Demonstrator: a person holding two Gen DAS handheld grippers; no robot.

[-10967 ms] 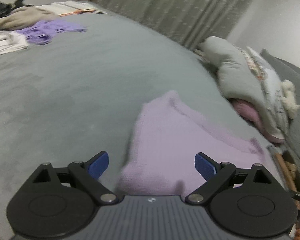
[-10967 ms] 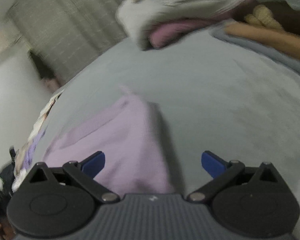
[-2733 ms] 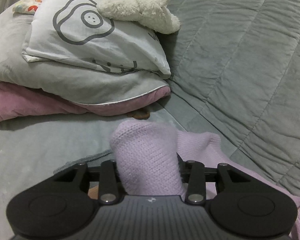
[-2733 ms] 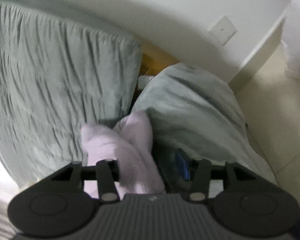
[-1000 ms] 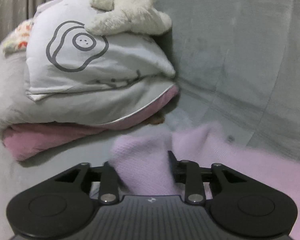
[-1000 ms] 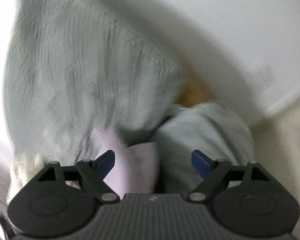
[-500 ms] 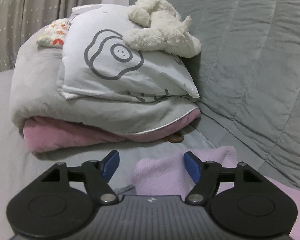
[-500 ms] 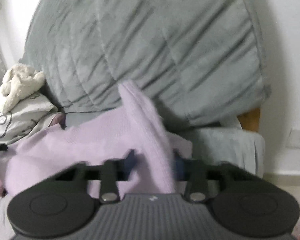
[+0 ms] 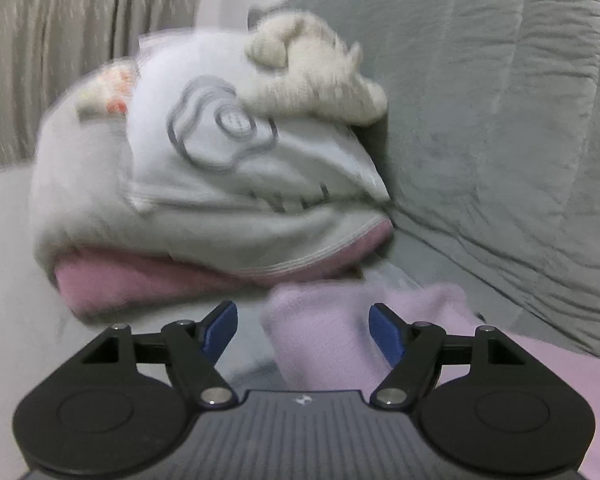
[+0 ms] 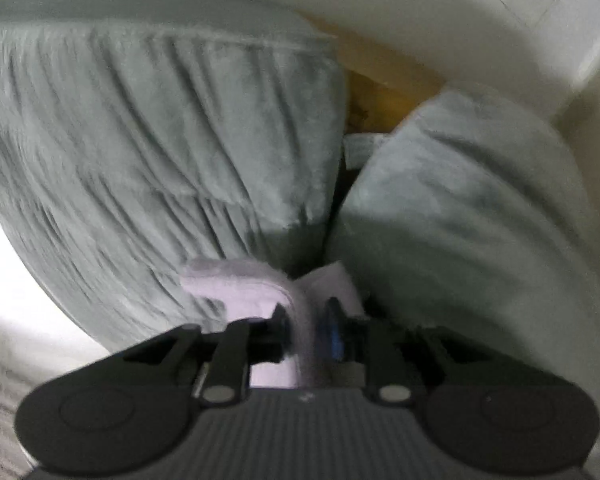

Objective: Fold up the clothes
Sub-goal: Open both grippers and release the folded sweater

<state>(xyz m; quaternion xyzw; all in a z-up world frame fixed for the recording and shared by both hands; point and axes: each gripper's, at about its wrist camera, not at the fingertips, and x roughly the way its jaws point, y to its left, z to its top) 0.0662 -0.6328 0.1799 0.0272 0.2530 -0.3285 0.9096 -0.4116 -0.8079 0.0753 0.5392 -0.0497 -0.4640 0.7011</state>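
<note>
Your right gripper [image 10: 306,332] is pinching the sweater [image 9: 332,344] up at the bed's head end, while your left gripper [image 9: 302,330] is hanging wide open around a fold. Regrip before pulling it flat.

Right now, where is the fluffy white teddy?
In the left wrist view, the cream plush toy lies up high on the printed pillow, at the top of the bedding pile, against the grey quilted headboard.

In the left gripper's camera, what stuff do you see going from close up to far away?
Left gripper, open → lilac knit garment between its fingers → pink blanket → grey pillow with a flower print → cream plush toy on top.
</note>
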